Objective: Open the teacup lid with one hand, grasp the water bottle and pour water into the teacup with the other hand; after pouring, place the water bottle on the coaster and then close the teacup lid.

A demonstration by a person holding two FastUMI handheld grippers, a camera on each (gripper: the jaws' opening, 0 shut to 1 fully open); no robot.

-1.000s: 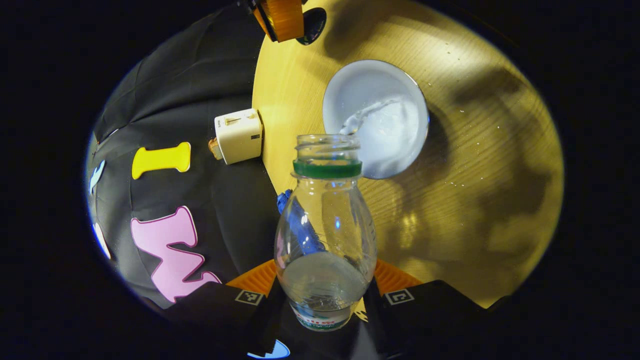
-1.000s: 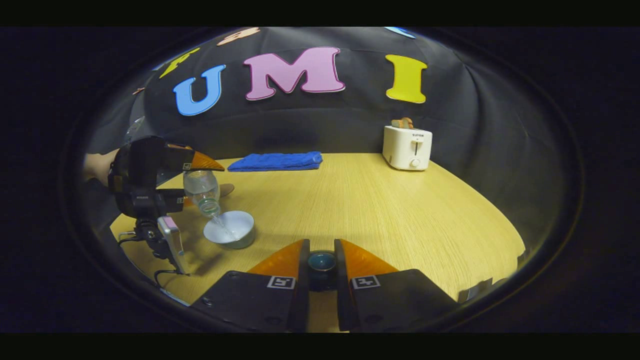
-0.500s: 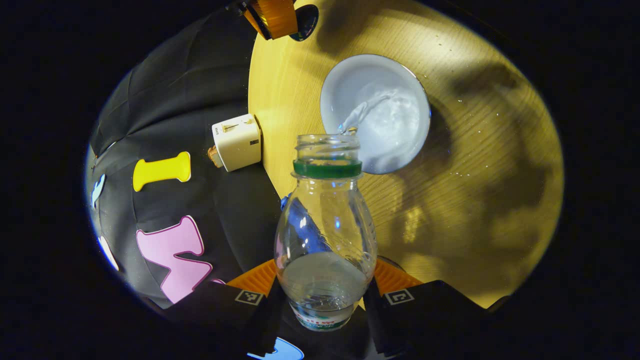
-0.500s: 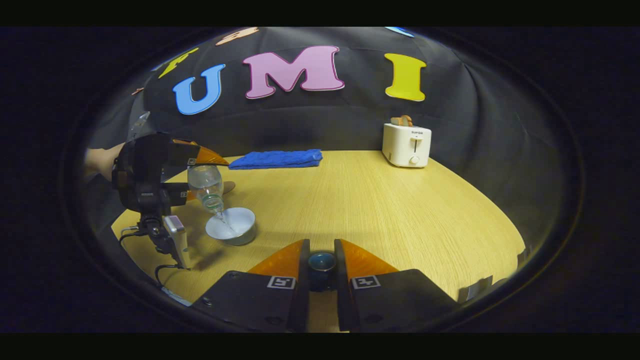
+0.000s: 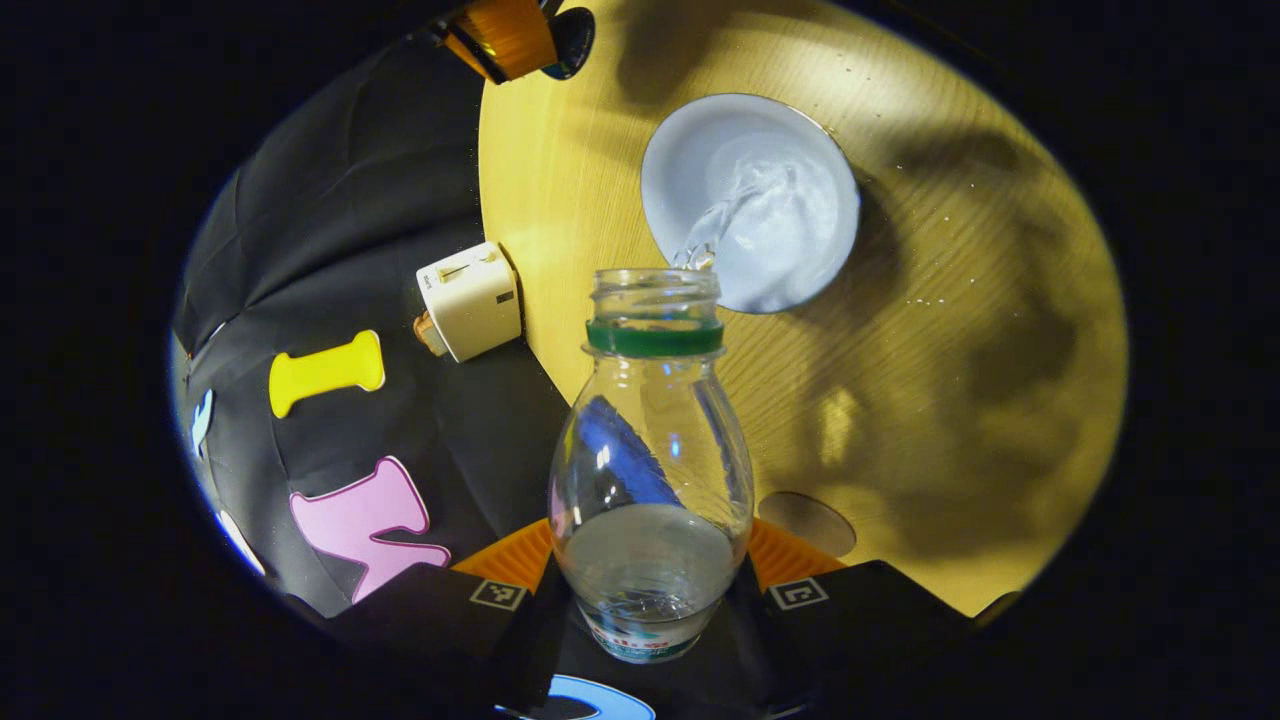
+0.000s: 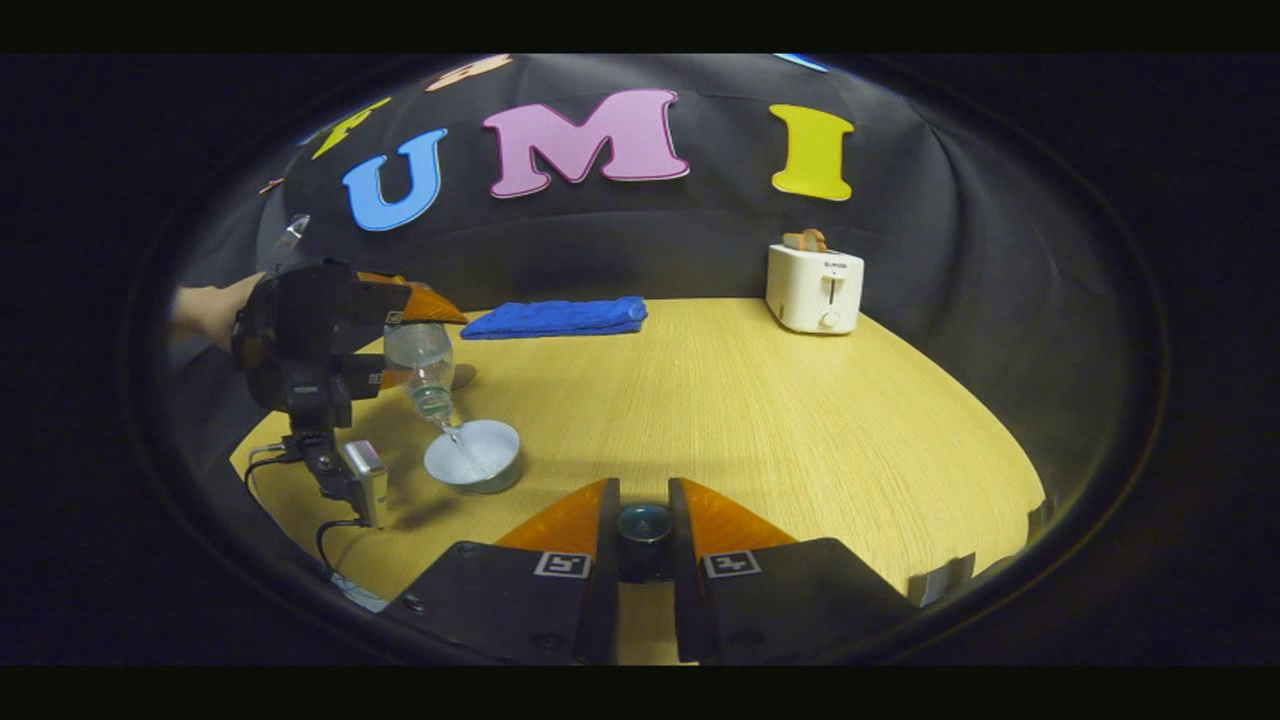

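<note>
My left gripper (image 5: 650, 552) is shut on a clear water bottle (image 5: 650, 470) with a green neck ring. The bottle is tipped mouth-down and a thin stream of water runs from it into the white teacup (image 5: 750, 190) on the table. A round brown coaster (image 5: 806, 522) lies just right of my fingers. In the right gripper view the left gripper (image 6: 410, 345) holds the bottle (image 6: 422, 365) over the teacup (image 6: 472, 455), with the coaster (image 6: 462, 377) behind. My right gripper (image 6: 643, 520) is shut on the dark knob of the teacup lid (image 6: 643, 528); the rest of the lid is hidden.
A white toaster (image 6: 815, 290) stands at the back right of the wooden table (image 6: 780, 420). A folded blue towel (image 6: 555, 318) lies along the back edge. A hand (image 6: 205, 310) holds the left gripper, and cables trail under it near the table's left edge.
The bottle has tipped further and the pouring goes on. In the left gripper view the teacup has slid upward and the coaster has come into sight. The right gripper holds still with the lid.
</note>
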